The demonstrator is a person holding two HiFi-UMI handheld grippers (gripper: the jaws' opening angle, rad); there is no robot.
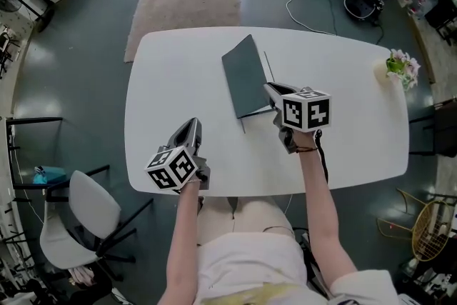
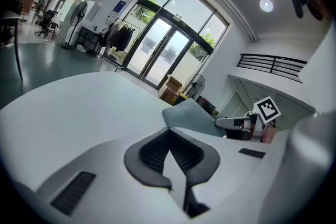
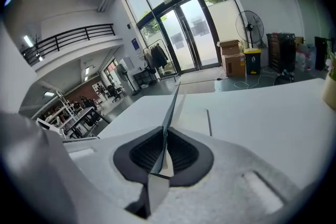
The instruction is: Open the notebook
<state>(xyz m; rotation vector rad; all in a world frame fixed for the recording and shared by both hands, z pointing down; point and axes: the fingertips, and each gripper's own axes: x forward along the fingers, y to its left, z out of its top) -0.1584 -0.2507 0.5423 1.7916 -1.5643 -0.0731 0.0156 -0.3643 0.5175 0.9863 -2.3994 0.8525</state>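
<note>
Head view | notebook [image 1: 246, 75] is lying lengthwise away from the person, cover [image 1: 243, 68] tilting upright | right gripper [image 1: 273, 91] is clamping the cover's edge | left gripper [image 1: 193, 128] is hovering, jaws together, empty.

Your table [image 1: 178, 82] is white with round corners. Think of its middle as a clock, with 12 on the side far from you. A notebook [image 1: 246, 78] lies near the middle, toward 12, and its dark cover is tipped up. A thin dark stick [image 1: 269, 68], maybe a pen, lies just beside the notebook at its 3 o'clock side. A small bunch of flowers [image 1: 402, 66] stands by the edge at 2.
</note>
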